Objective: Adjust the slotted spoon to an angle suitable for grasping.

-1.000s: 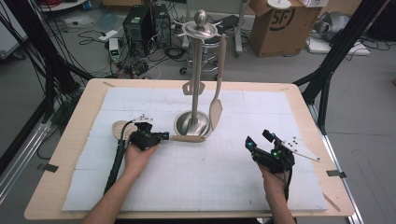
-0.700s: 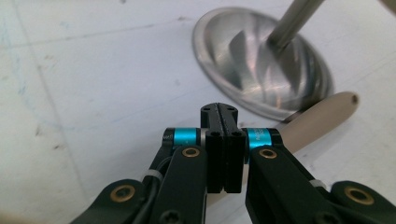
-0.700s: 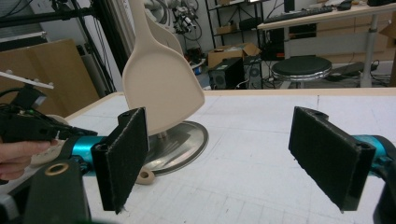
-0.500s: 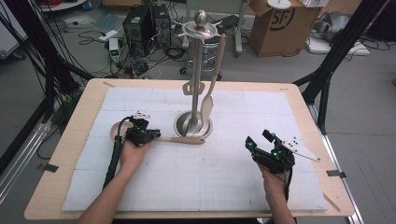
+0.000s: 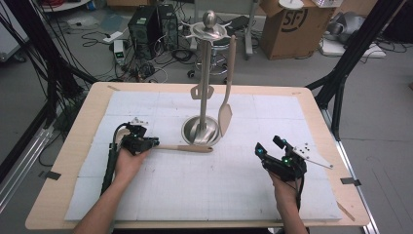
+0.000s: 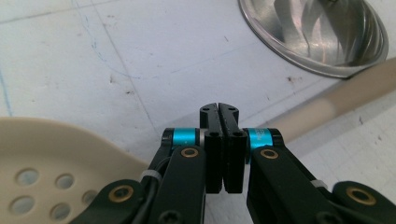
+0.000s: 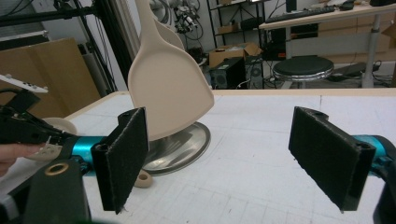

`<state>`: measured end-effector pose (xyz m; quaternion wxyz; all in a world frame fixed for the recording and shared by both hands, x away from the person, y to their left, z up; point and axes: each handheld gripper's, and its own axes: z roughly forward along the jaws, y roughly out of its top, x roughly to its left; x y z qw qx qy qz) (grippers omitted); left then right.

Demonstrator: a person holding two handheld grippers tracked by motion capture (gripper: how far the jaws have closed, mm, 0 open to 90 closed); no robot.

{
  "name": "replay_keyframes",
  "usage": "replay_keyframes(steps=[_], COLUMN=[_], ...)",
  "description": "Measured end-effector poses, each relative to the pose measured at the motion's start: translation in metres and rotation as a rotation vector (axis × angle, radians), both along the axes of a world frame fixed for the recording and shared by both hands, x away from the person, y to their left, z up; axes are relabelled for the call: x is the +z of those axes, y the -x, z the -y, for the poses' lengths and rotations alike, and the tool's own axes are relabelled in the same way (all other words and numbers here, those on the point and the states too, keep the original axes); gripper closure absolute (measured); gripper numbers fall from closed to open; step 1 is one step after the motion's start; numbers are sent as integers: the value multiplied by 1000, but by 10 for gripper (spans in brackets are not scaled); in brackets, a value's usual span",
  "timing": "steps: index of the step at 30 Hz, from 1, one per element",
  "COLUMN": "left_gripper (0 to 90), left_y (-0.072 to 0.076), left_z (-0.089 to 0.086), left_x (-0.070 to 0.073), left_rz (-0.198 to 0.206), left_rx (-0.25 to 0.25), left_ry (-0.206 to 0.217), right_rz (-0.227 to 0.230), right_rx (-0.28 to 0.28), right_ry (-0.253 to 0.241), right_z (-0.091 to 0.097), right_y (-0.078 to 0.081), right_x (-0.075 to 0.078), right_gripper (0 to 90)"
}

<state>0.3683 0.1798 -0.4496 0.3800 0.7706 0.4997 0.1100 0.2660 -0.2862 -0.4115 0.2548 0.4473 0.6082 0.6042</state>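
Observation:
A beige slotted spoon (image 5: 187, 147) lies flat on the white mat, its handle end near the stand's metal base (image 5: 192, 132). My left gripper (image 5: 146, 142) rests over the spoon's neck. In the left gripper view (image 6: 219, 109) its jaws stand pressed together. The handle (image 6: 336, 95) runs out from under them, and the perforated head (image 6: 56, 158) lies at lower left. Whether the spoon is pinched I cannot tell. A beige spatula (image 5: 225, 114) hangs from the utensil stand (image 5: 205, 73). My right gripper (image 5: 268, 145) hovers at the right, open, nothing between its pads (image 7: 123, 154).
The stand's round base (image 6: 322, 37) sits just beyond the left jaws. In the right gripper view the hanging spatula (image 7: 168, 88) and base (image 7: 182, 144) lie ahead. The wooden table edge (image 5: 92, 107) frames the mat. Boxes, cables and a stool sit on the floor behind.
My left gripper has slid left along the spoon's handle toward its head. The hanging spatula has swung left and come back. The right gripper has stayed put.

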Motion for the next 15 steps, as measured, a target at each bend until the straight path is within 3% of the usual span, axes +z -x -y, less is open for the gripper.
replay_keyframes(steps=[5, 7, 12, 15], left_gripper=[892, 894, 897, 898], left_y=[-4, -4, 5, 16], left_z=[0, -4, -8, -13], left_x=[-5, -5, -4, -6], left_rz=[-11, -28, -59, -85], left_rx=[9, 15, -7, 11], left_ry=[-28, 0, 6, 65], right_rz=[-9, -5, -1, 0], right_rx=[0, 0, -5, -3], right_ry=[-3, -1, -4, -3], right_z=[0, 0, 2, 2], right_y=[-1, -1, 0, 1], right_x=[-1, -1, 0, 0], right_gripper=[193, 193, 192, 193])
